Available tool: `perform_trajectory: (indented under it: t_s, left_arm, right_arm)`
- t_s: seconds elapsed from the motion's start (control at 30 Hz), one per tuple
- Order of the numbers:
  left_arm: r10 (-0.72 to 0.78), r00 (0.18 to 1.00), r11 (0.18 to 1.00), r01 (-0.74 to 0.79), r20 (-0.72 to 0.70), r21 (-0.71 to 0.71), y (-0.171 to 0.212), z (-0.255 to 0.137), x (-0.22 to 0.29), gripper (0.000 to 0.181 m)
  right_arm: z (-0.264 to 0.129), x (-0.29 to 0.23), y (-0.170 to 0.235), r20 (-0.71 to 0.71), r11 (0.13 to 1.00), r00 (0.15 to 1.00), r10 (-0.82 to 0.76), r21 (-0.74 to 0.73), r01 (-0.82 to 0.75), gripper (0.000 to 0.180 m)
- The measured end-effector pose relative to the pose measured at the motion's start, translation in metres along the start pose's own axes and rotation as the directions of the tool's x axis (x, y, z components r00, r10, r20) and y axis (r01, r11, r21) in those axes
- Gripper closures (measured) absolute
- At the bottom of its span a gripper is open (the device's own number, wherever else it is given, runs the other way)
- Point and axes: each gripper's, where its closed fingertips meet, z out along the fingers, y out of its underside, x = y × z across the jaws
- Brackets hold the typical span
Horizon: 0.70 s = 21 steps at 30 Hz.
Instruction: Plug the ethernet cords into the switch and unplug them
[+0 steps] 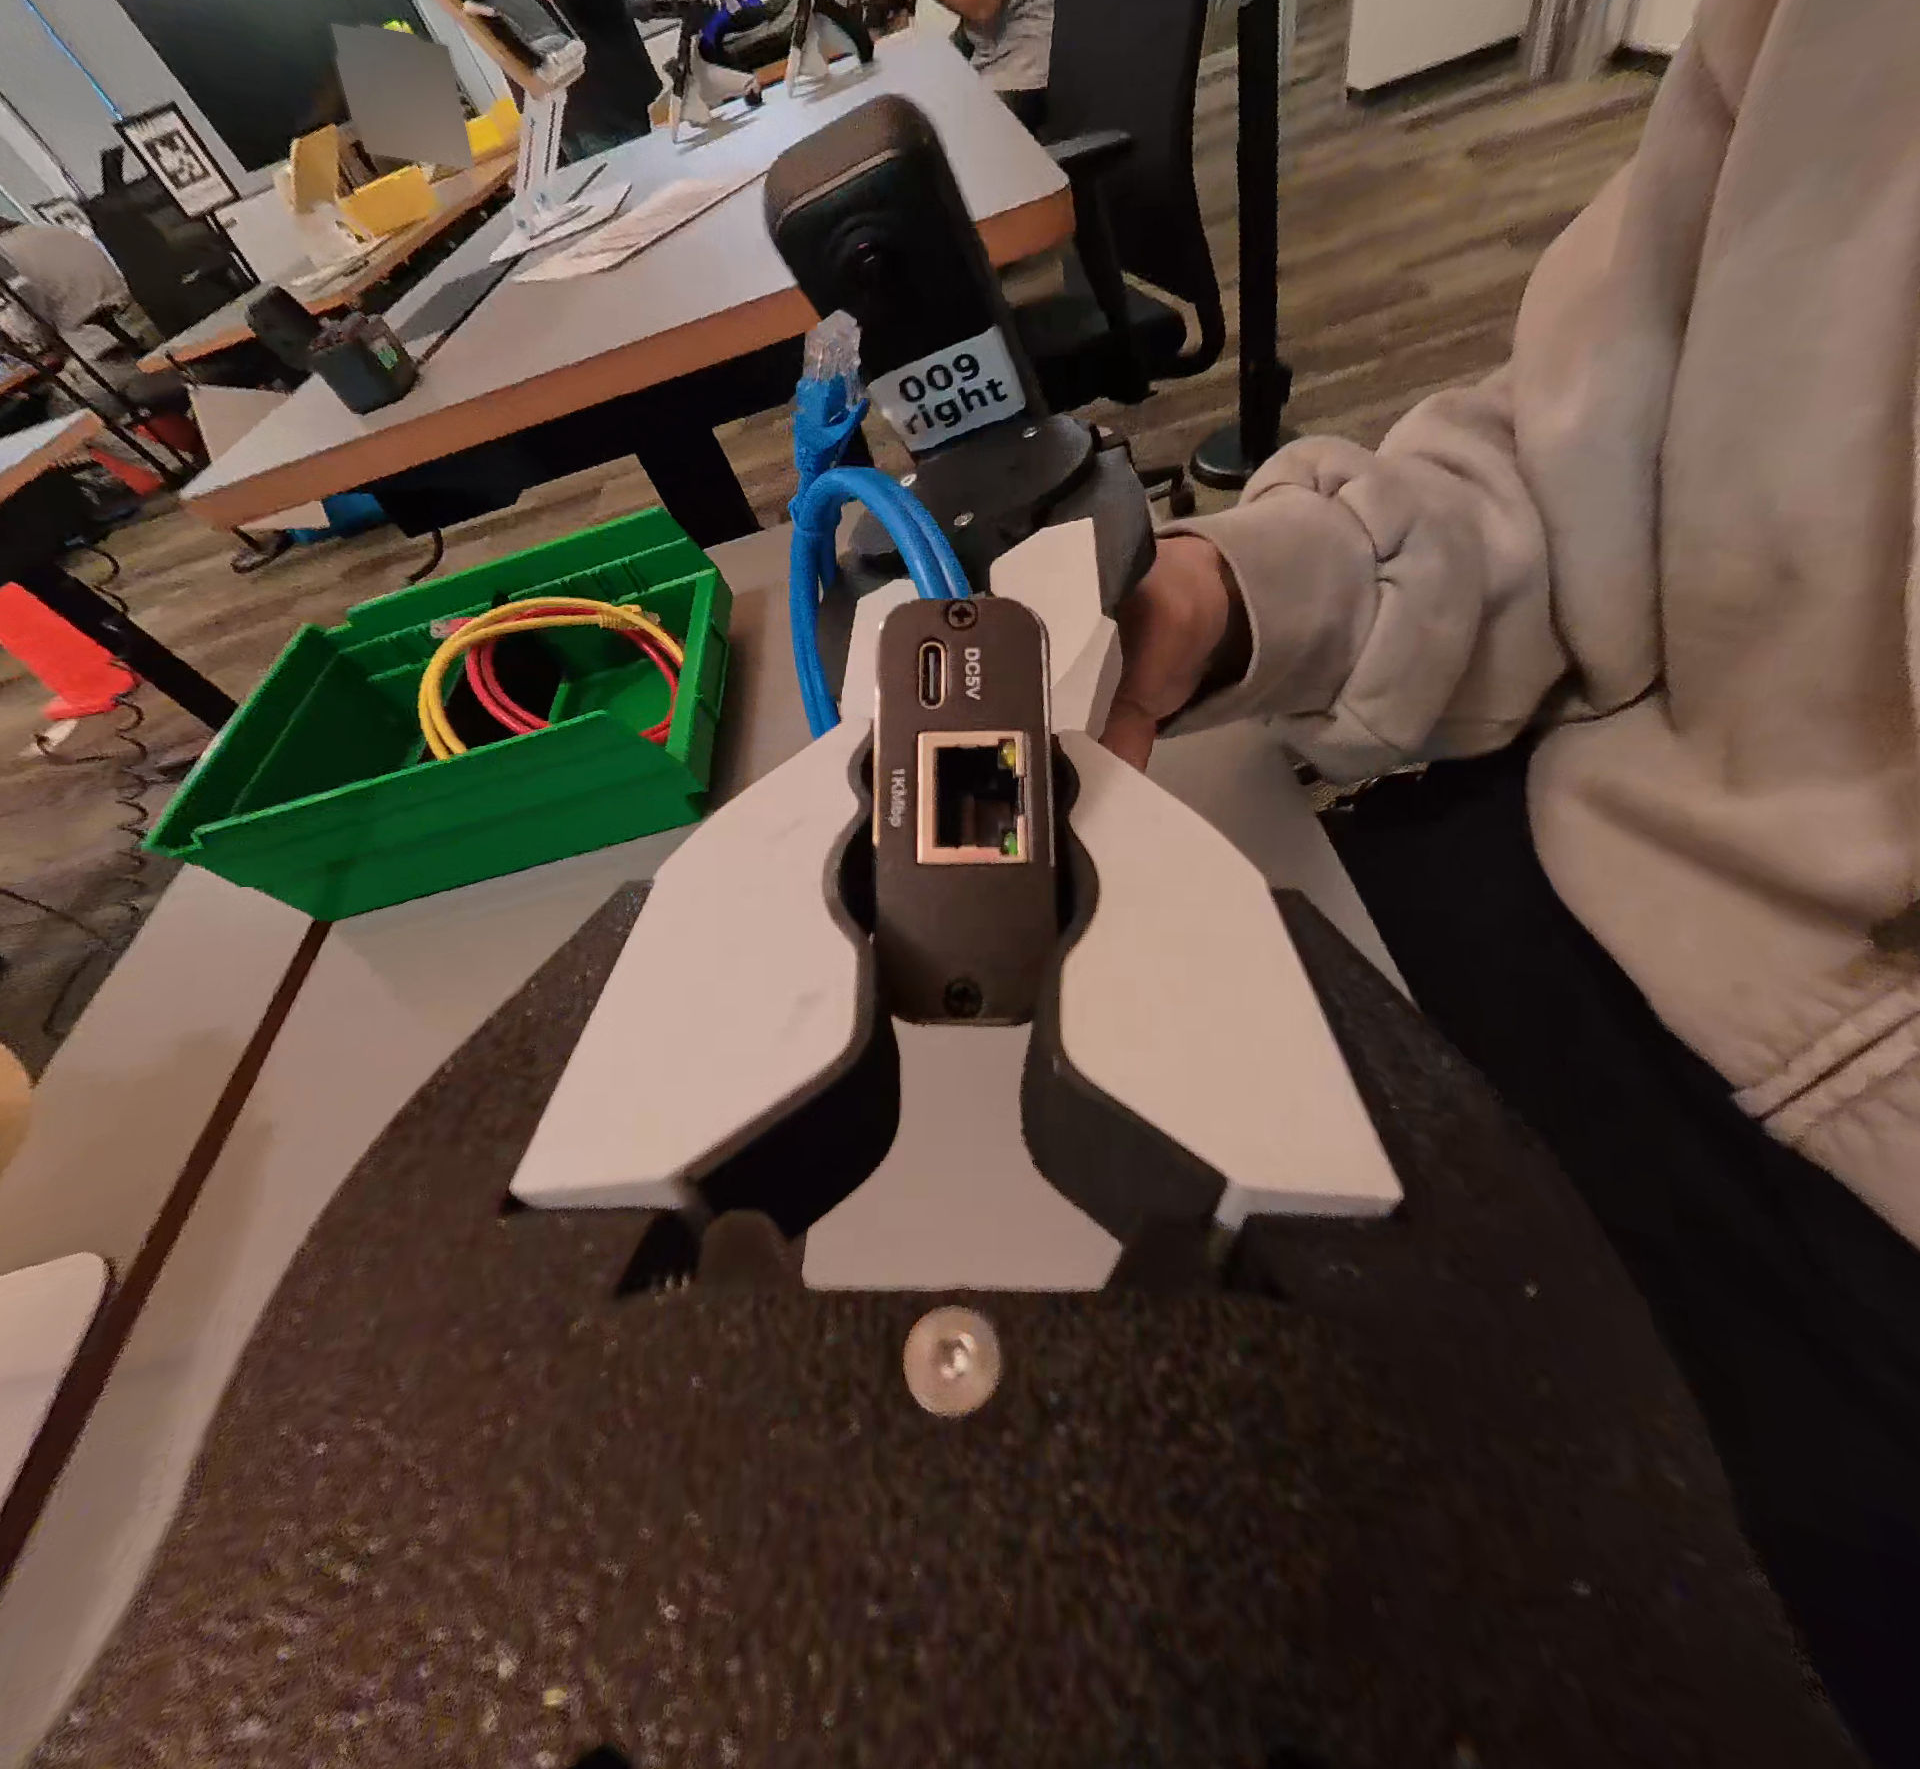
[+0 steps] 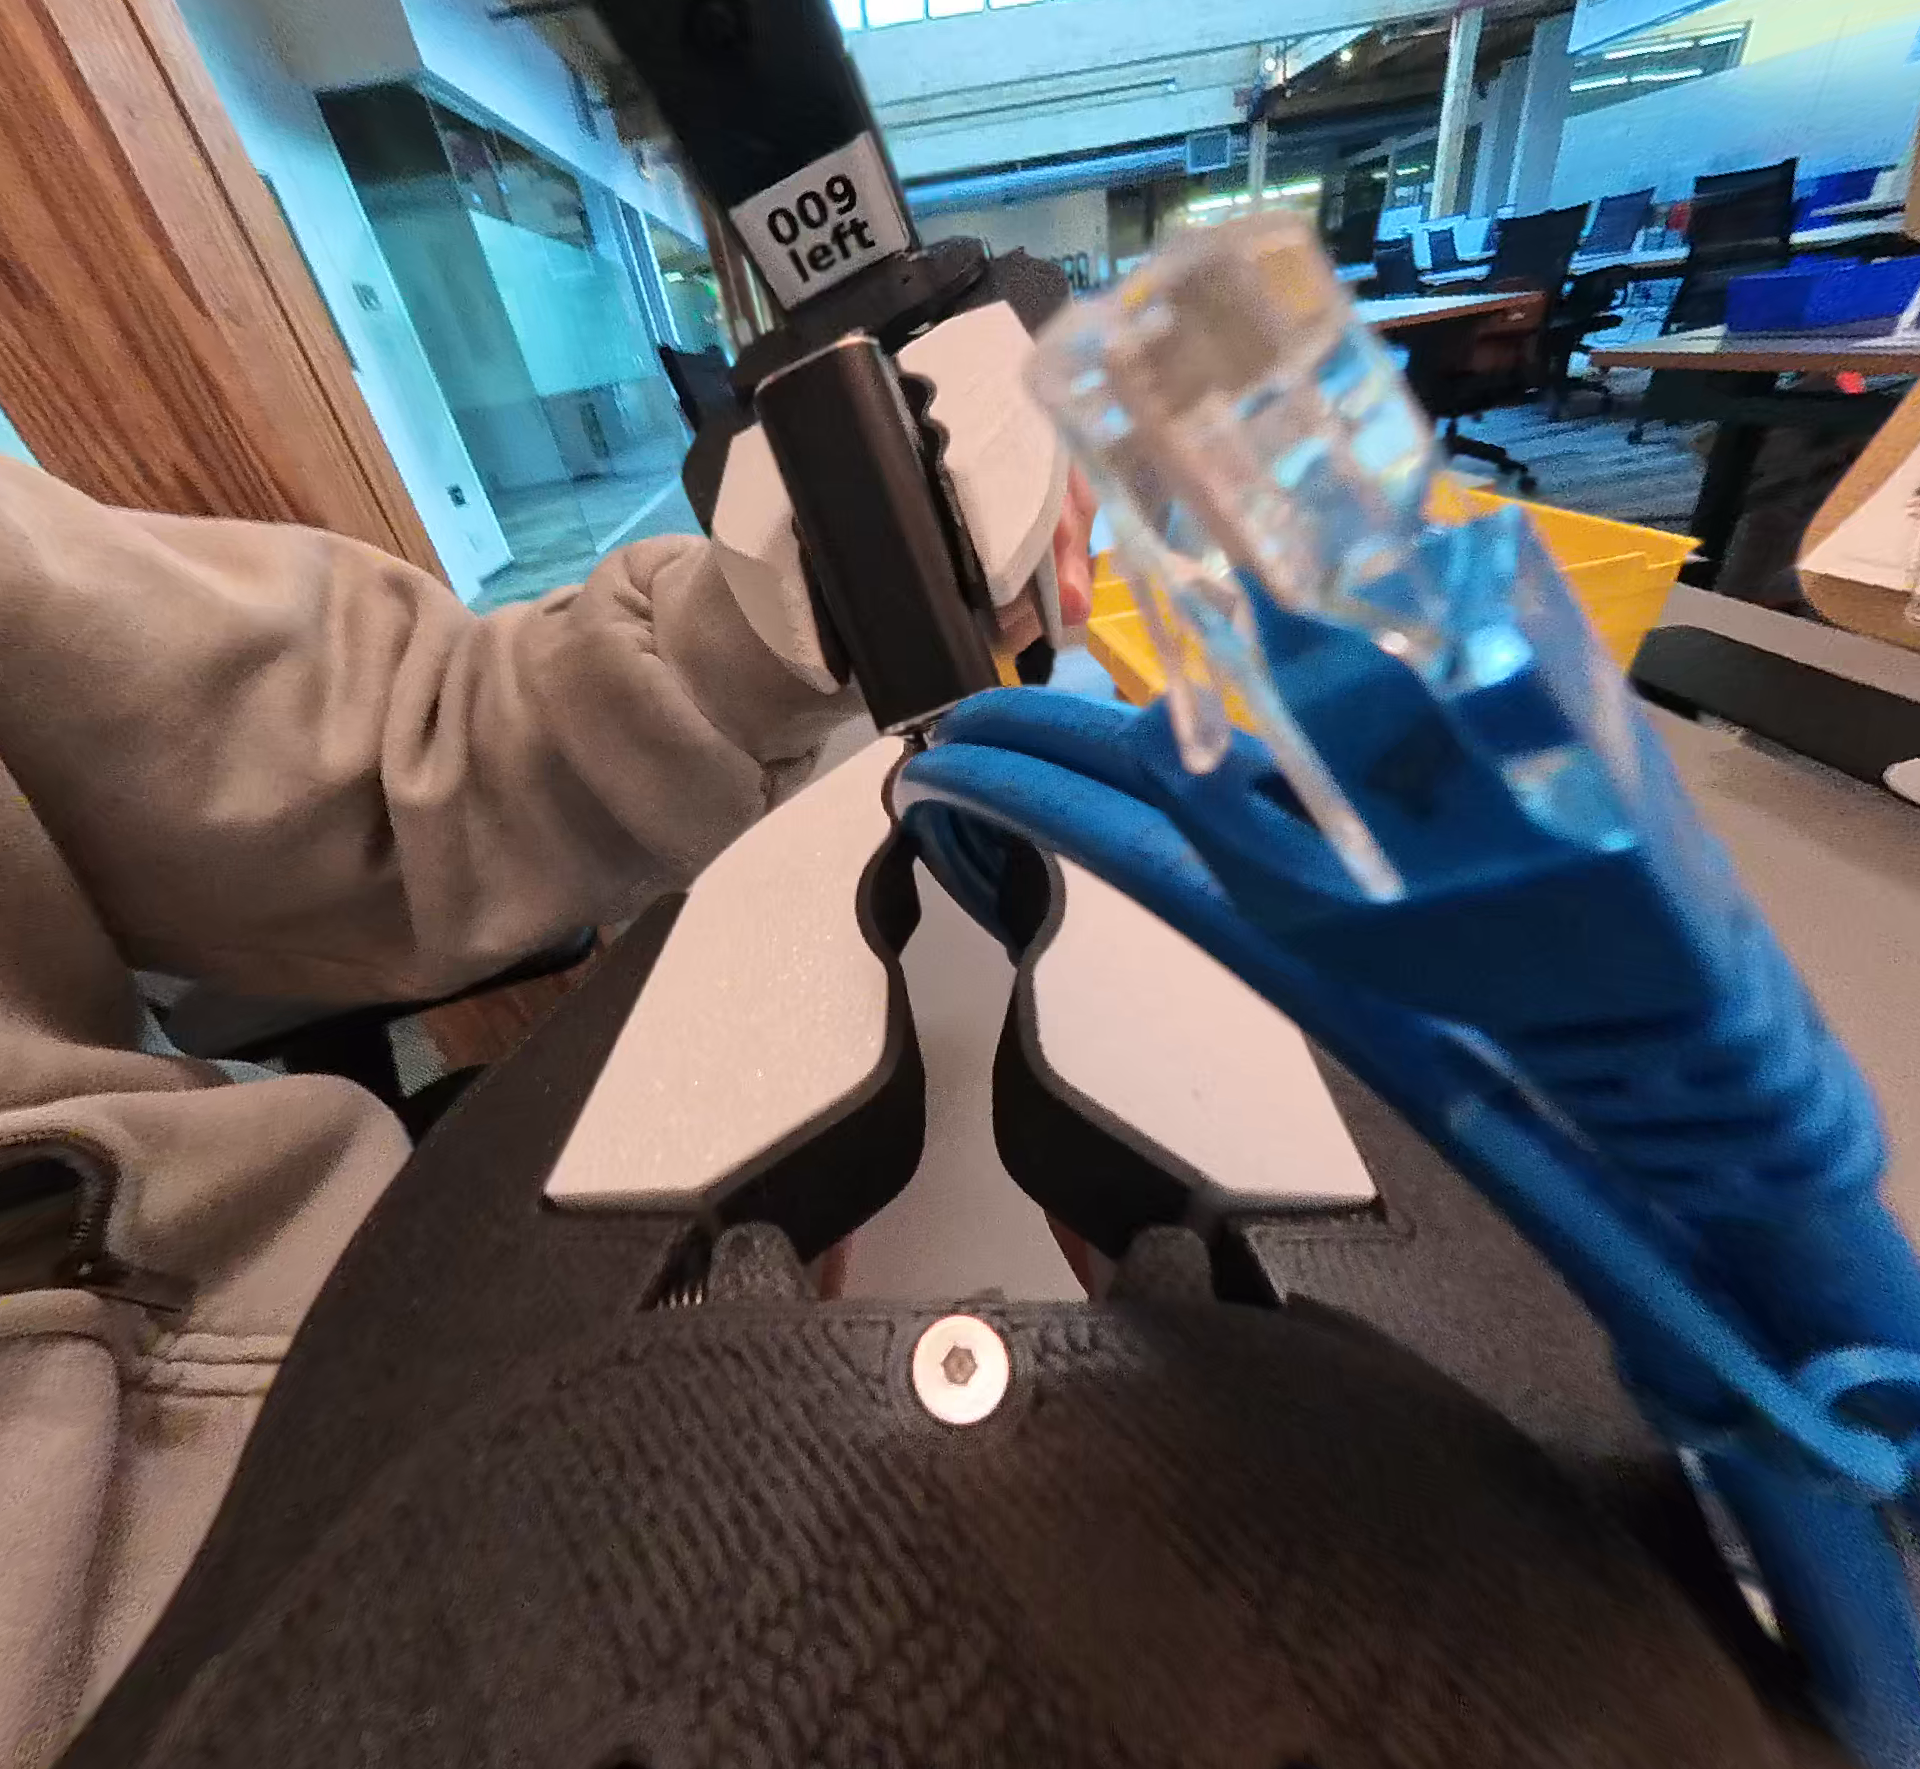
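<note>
on the far left of the table (image 1: 436, 1013) a green bin (image 1: 436, 815) holds coiled yellow (image 1: 442, 680) and red ethernet cords (image 1: 499, 696). right of it, the left gripper (image 1: 961, 846) has its white fingers (image 1: 727, 971) closed on the dark switch (image 1: 961, 930), held upright with one empty port facing the camera. just behind, a blue ethernet cord (image 1: 821, 566) loops up from the switch's far end. in the right wrist view the right gripper (image 2: 961, 872) has its fingers (image 2: 748, 1013) nearly together, pinching the blue cord; its clear plug (image 2: 1268, 493) stands free, near the camera, right of the switch.
</note>
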Motion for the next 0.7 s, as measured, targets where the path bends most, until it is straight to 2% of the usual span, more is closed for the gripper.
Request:
perform_trajectory:
  t_s: [0.07, 0.2, 0.33, 0.4, 0.5, 0.53, 0.6, 0.7]
  left_arm:
    - [-0.055, 0.998, 0.998, 0.055, 0.006, 0.009, 0.002, -0.002, -0.002, 0.155]
    - [-0.227, 0.973, 0.968, 0.222, 0.04, 0.114, 0.003, -0.001, -0.011, 0.155]
    - [-0.375, 0.925, 0.912, 0.357, 0.057, 0.202, 0.005, 0.0, -0.02, 0.155]
    - [-0.395, 0.916, 0.904, 0.374, 0.07, 0.207, 0.009, 0.002, -0.021, 0.155]
    - [-0.342, 0.938, 0.924, 0.325, 0.061, 0.201, 0.007, 0.005, -0.016, 0.155]
    - [-0.308, 0.949, 0.94, 0.293, 0.062, 0.176, 0.007, 0.006, -0.013, 0.155]
    - [-0.228, 0.971, 0.969, 0.218, 0.076, 0.119, 0.007, 0.007, -0.011, 0.154]
    - [-0.119, 0.988, 0.993, 0.117, 0.103, 0.026, 0.013, 0.007, -0.009, 0.155]
  right_arm:
    - [0.002, 0.001, 0.001, -0.027, 1.0, 0.999, -0.022, -0.015, 0.022, 0.162]
    - [0.0, 0.007, 0.001, -0.074, 0.999, 0.996, -0.041, -0.023, 0.039, 0.16]
    - [0.0, 0.011, 0.003, -0.084, 1.0, 0.996, -0.013, -0.005, 0.013, 0.165]
    - [-0.003, 0.015, 0.006, -0.088, 1.0, 0.996, -0.018, -0.02, 0.016, 0.169]
    - [-0.008, 0.012, 0.002, -0.051, 1.0, 0.998, -0.022, -0.014, 0.022, 0.166]
    - [-0.009, 0.01, 0.003, -0.027, 1.0, 1.0, -0.003, -0.01, 0.003, 0.169]
    - [-0.008, 0.01, 0.005, -0.02, 1.0, 1.0, 0.004, -0.01, -0.004, 0.159]
    - [-0.006, 0.011, 0.008, -0.016, 1.0, 1.0, 0.013, -0.012, -0.013, 0.163]
